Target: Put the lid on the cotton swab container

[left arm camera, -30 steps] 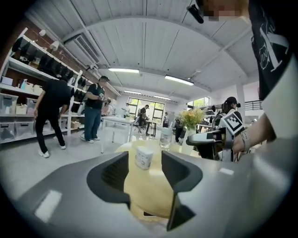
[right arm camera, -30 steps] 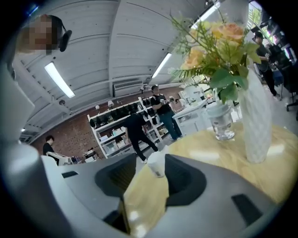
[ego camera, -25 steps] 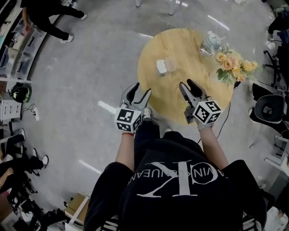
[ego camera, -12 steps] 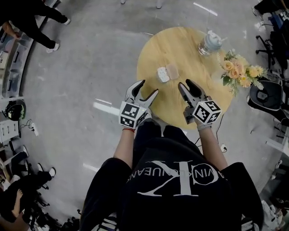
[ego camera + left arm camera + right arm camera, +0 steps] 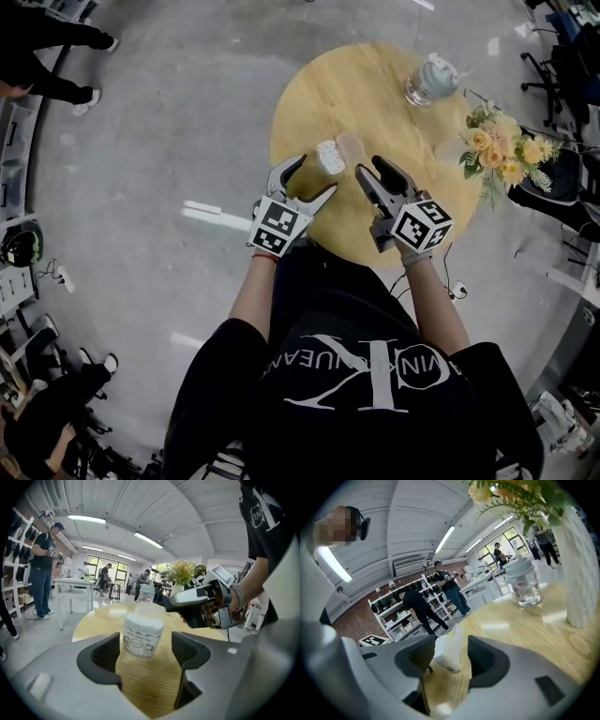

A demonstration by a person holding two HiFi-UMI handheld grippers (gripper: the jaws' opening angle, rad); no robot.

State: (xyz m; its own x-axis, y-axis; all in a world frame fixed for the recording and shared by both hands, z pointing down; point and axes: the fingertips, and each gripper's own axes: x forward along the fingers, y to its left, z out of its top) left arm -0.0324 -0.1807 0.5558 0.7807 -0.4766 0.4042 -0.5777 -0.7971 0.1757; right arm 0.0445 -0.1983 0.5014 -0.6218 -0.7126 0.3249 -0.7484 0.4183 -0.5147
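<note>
A white cotton swab container [image 5: 329, 157] stands on the round wooden table [image 5: 394, 122], with its clear lid [image 5: 352, 145] just to its right. My left gripper [image 5: 313, 177] is open right in front of the container [image 5: 142, 636], which stands apart from the pads beyond the fingertips; its jaws have just been opening. My right gripper [image 5: 369, 170] is open near the lid, its jaws also just opened wider and nothing pressed between them. In the right gripper view the container and lid [image 5: 449, 652] show beyond the gap. The right gripper [image 5: 199, 603] shows behind the lid [image 5: 151, 611] in the left gripper view.
A lidded glass jar [image 5: 427, 79] stands at the table's far side, and a bouquet in a white vase [image 5: 500, 150] at its right edge. People stand off to the upper left. Office chairs [image 5: 562, 178] sit right of the table.
Both grippers have moved forward over the table toward the container and lid. The left gripper's jaws have spread noticeably wider; the right's a little.
</note>
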